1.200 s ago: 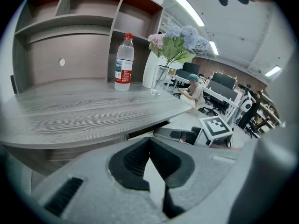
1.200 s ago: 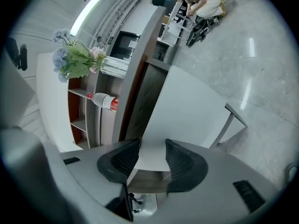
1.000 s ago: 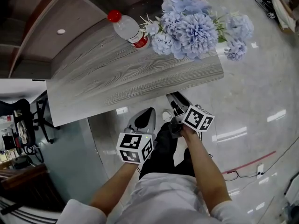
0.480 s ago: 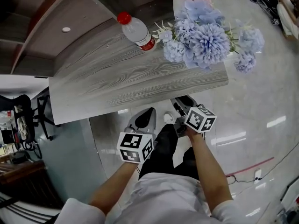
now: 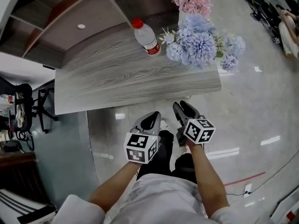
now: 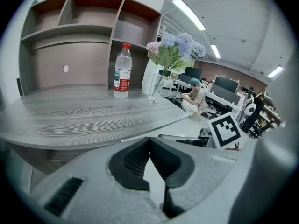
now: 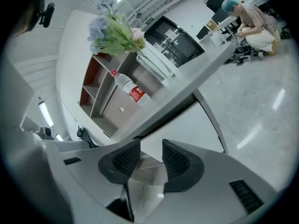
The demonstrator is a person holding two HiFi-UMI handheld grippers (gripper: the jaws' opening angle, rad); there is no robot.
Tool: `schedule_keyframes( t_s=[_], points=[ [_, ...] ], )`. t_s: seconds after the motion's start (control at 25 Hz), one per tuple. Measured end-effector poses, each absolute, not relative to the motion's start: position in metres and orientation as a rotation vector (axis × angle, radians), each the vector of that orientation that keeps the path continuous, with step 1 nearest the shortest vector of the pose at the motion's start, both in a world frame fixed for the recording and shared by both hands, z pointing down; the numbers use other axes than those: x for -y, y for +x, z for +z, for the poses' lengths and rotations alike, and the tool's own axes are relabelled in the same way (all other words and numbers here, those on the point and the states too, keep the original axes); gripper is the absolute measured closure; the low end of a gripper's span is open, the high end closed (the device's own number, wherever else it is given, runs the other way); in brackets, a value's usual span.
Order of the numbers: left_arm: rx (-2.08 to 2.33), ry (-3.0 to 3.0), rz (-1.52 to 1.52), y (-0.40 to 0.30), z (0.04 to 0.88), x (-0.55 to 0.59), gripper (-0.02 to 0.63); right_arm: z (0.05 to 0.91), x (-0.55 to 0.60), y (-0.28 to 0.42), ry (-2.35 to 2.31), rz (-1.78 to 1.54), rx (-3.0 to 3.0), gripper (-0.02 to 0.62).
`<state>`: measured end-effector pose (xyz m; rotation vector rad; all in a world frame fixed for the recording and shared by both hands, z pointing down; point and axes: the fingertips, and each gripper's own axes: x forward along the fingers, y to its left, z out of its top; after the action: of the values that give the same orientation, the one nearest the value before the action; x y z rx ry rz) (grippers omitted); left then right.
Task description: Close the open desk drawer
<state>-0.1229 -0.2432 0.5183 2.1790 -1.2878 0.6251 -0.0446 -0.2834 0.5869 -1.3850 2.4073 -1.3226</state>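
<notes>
1. Nearest, two bare forearms reach forward, each hand holding a grey gripper with a black-and-white marker cube.
2. The left gripper (image 5: 150, 119) has its jaws pressed together at the tips, with nothing between them.
3. Just beside it, the right gripper (image 5: 180, 108) has its jaws spread and closing. They pinch nothing.
4. Both grippers hang above the glossy pale floor (image 5: 252, 106), short of the near edge of the grey wood-grain desk top (image 5: 117, 78).
5. The desk drawer is hidden under that top in the head view. The right gripper view shows a flat white panel (image 7: 187, 125) below the desk edge, but I cannot tell if it is the drawer front.
6. Farther back on the desk stand a clear plastic bottle with a red cap (image 5: 145, 37) and a bunch of blue and pink flowers (image 5: 198, 45).
7. Behind them rises a brown open shelf unit (image 5: 70, 17).
</notes>
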Motion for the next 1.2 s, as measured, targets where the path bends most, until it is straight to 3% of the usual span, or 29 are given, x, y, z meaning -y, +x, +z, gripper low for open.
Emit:
schedule_keyframes(
  t_s=[0.32,1.2],
  points=[
    [1.367,2.222,0.546,-0.086,0.480,0.224,0.603,0.510,0.251,-0.018,-1.387,-1.048,-2.636,0.529],
    [1.426,2.306,0.421,-0.013,0.413,0.159,0.603,0.404,0.162,0.018,-1.381,-0.689,-2.873,0.594]
  ],
)
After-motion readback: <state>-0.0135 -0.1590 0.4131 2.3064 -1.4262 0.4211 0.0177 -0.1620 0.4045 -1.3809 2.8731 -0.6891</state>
